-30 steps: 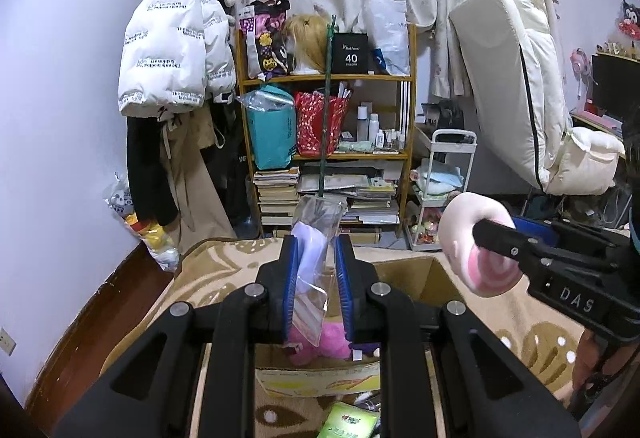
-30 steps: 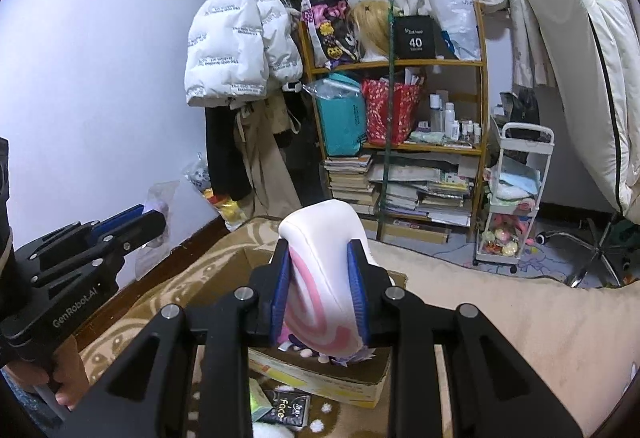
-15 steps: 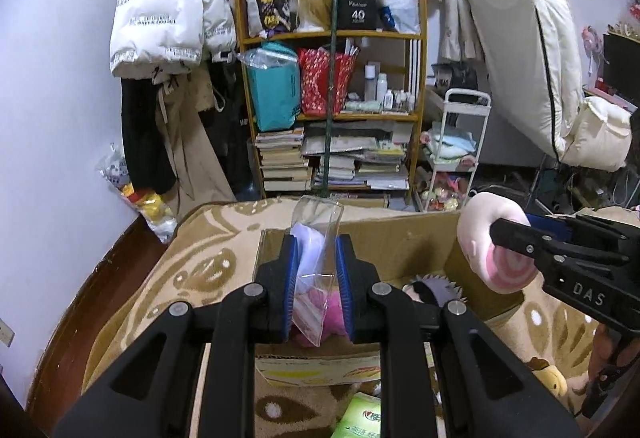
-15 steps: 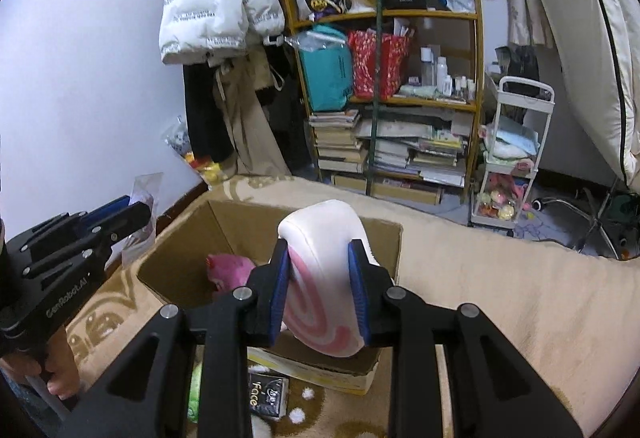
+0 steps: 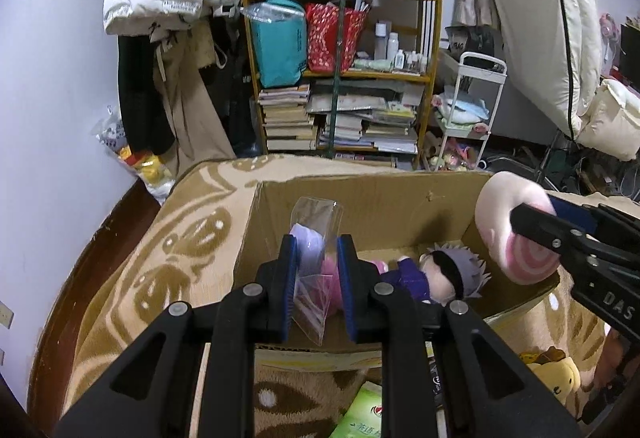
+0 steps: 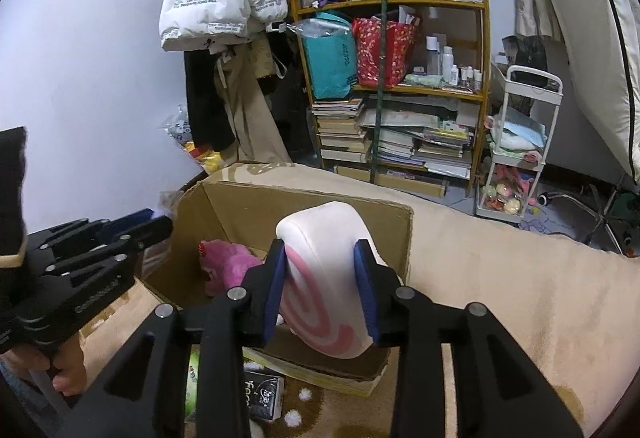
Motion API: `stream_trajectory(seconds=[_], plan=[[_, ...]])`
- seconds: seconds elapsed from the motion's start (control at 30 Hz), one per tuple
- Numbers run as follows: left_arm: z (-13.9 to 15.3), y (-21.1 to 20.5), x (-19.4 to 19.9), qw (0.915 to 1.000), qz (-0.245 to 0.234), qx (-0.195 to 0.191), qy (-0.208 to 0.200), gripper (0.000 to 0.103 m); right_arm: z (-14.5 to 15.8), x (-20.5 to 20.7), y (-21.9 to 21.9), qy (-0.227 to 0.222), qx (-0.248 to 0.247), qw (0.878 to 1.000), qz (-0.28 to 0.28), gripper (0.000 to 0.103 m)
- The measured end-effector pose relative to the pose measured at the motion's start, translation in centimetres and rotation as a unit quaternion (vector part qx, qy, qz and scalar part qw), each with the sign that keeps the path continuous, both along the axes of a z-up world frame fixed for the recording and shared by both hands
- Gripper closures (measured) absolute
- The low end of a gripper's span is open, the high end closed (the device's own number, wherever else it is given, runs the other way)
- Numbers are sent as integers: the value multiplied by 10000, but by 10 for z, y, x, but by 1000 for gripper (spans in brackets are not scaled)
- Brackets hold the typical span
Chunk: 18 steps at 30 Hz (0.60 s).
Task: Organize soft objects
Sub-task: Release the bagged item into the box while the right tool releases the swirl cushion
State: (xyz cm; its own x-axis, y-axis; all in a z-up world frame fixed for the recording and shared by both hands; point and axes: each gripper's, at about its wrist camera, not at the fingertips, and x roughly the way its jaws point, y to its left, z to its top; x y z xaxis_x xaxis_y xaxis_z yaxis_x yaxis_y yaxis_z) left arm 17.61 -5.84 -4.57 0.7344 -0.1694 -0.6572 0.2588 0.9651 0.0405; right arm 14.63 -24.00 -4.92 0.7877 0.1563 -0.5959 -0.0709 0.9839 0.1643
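Two grippers are hovering over a cardboard box [image 5: 360, 205] already holding two dolls. Left gripper [image 5: 317, 278] is pinching a clear bag [image 5: 316, 234]; right gripper [image 6: 322, 294] fingers are opening around a pink-swirl cushion [image 6: 324, 278]. Both are awaiting dropping.

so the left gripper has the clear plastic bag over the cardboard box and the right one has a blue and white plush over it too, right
Not quite: the plush between the right gripper pads is pink and white, not blue, as the right wrist view shows; those jaws are opening. The rest holds: the left gripper has the clear plastic bag over the cardboard box.
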Motion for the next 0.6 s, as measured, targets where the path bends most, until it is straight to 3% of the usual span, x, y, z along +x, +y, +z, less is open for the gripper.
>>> stream_trajectory(seconds=[0.33, 0.4, 0.47, 0.53, 0.6], plan=[[-2, 5, 2, 9999, 117, -36, 99, 80, -14, 5, -10, 304, 594, 9978, -22, 60], [2, 8, 2, 9997, 129, -113, 149, 76, -11, 3, -13, 263, 639, 9976, -99, 42], [5, 11, 0, 9997, 144, -152, 125, 73, -5, -2, -15, 152, 696, 9973, -161, 36], [9, 13, -4, 9997, 164, -142, 62, 66, 0, -6, -15, 102, 720, 9972, -189, 34], [13, 15, -9, 9997, 196, -121, -6, 55, 3, -9, -15, 131, 710, 9971, -258, 25]])
